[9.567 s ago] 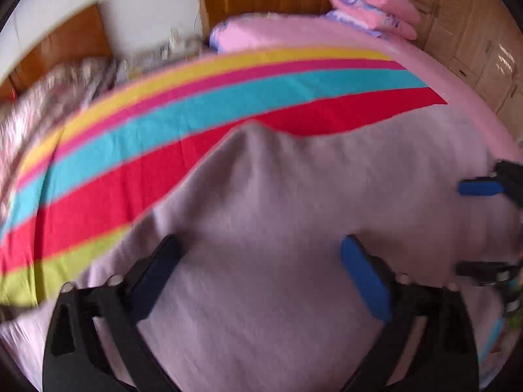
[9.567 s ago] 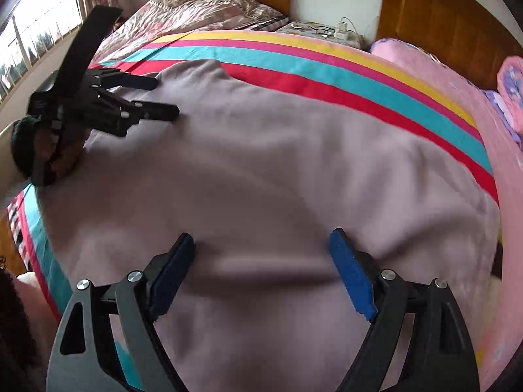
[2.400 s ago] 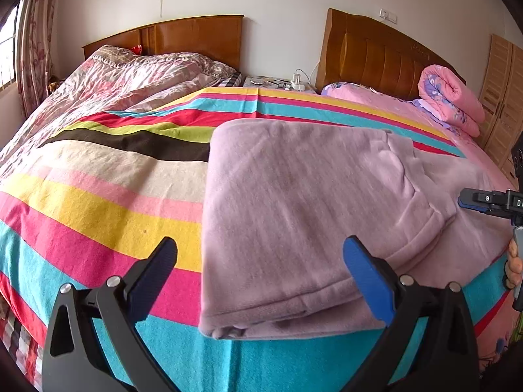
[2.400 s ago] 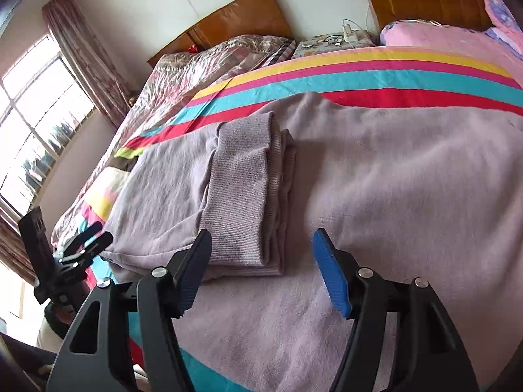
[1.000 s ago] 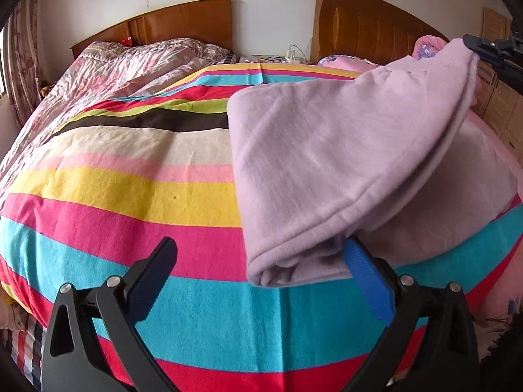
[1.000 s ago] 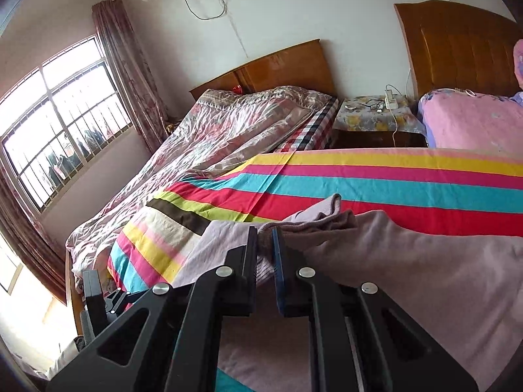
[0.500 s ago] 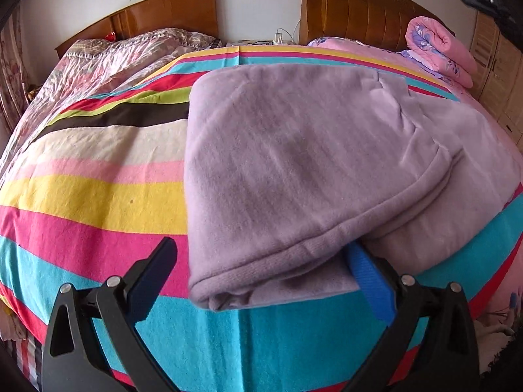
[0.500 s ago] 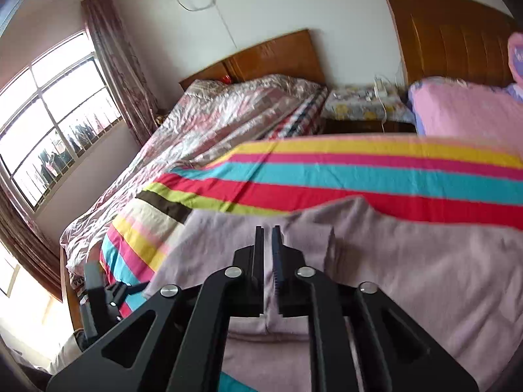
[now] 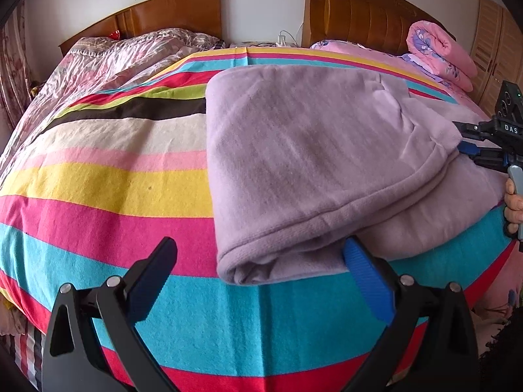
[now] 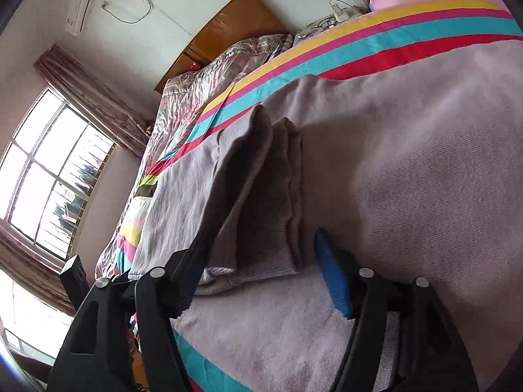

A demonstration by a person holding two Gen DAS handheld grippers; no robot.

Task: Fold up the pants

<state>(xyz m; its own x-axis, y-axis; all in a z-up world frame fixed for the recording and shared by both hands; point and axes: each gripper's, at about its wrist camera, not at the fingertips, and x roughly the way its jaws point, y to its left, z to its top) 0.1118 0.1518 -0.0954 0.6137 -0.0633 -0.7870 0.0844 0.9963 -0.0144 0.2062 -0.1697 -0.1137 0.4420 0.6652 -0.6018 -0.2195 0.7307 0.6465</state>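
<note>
Lilac pants (image 9: 310, 150) lie folded over on a striped bedspread (image 9: 114, 179), the rolled fold edge toward me. My left gripper (image 9: 258, 254) hangs open just before that edge, touching nothing. At the right edge of this view the right gripper (image 9: 464, 147) sits at the top layer's corner, a hand (image 9: 514, 202) on its handle. In the right wrist view the right gripper (image 10: 261, 254) is low over the pants (image 10: 408, 163) with its jaws opening. The ribbed end (image 10: 264, 215) lies flat between them, and the blue pad stands apart from it.
A second bed with a floral quilt (image 9: 130, 55) stands at the left. A rolled pink blanket (image 9: 441, 52) and wooden headboards (image 9: 366, 13) are at the back, a wardrobe (image 9: 497, 49) at the right, a window (image 10: 49, 170) beyond the far bed.
The right gripper came down with the pants' end, laid it on the rest of the pants, rolled, and its jaws parted. The left gripper hardly moved.
</note>
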